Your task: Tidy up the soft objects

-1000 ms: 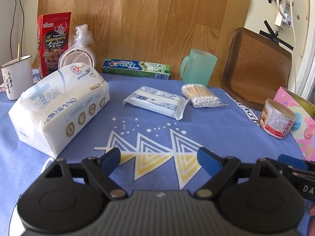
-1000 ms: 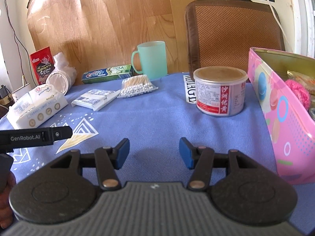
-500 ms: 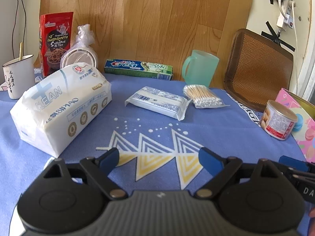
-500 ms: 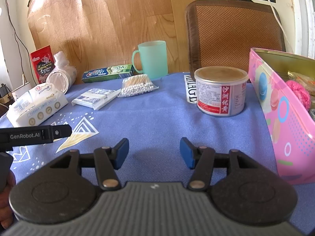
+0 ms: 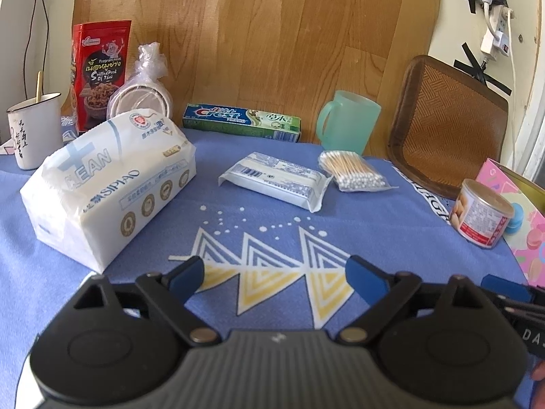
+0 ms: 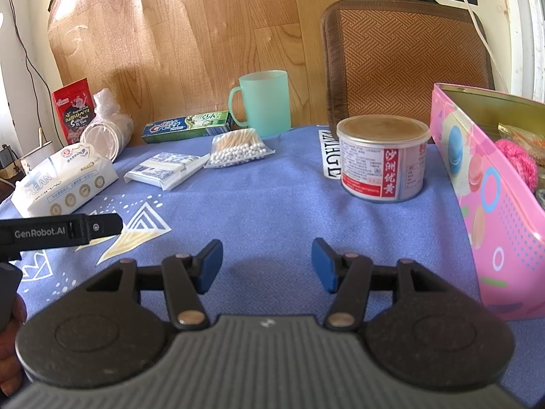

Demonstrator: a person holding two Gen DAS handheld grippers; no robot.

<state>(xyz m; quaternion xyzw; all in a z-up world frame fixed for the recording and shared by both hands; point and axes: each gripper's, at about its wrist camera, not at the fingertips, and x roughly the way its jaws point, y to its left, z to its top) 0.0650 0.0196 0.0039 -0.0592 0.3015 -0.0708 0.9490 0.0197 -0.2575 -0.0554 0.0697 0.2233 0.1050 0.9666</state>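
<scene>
Both tools hang low over the near edge of the table, empty. The left gripper has its jaws spread wide; the right gripper is parted too, somewhat less. Only blue cloth lies between the pads.

The soft things lie toward the left side: the big tissue pack near the left edge, a flat wipes packet mid-table, and just beside it a bag of cotton swabs. Along the back edge stand a toothpaste box, a green mug, a red snack pouch and bagged paper bowls. A white enamel cup sits at the back left corner.

On the right a tin can stands close to the pink box, which is cut off by the frame; something pink and fuzzy shows inside, hard to identify. A woven mat leans on the wall beside wood-grain sheeting.
</scene>
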